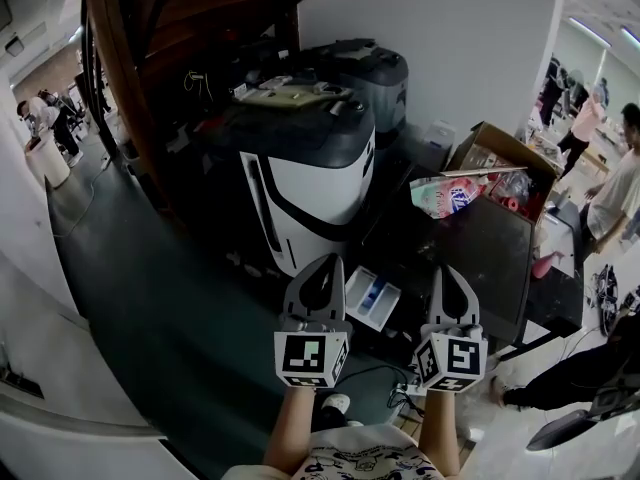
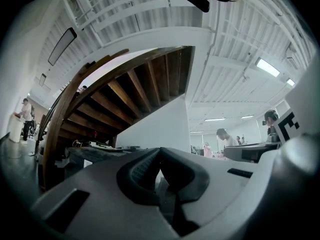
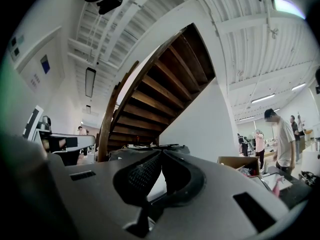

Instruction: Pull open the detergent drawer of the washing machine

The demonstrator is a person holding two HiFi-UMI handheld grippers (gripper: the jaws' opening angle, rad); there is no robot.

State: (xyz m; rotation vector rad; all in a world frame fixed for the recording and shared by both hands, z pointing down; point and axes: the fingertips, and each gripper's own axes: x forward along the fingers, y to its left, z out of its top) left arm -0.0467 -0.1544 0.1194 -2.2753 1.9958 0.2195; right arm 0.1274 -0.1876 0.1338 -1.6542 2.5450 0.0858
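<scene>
Head view: left gripper (image 1: 322, 264), right gripper (image 1: 449, 272) closed, empty, before washing machine (image 1: 312, 183); advisable: open one, grip detergent drawer squarely.

We hold left gripper (image 1: 324, 263) and right gripper (image 1: 450, 273) side by side, jaws together, apart from the washing machine (image 1: 320, 183). Cardboard box (image 1: 492, 148) at right; wooden staircase (image 1: 150, 28) overhead.

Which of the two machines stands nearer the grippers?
The white-fronted machine. The darker machine stands behind it, beside the wall.
</scene>
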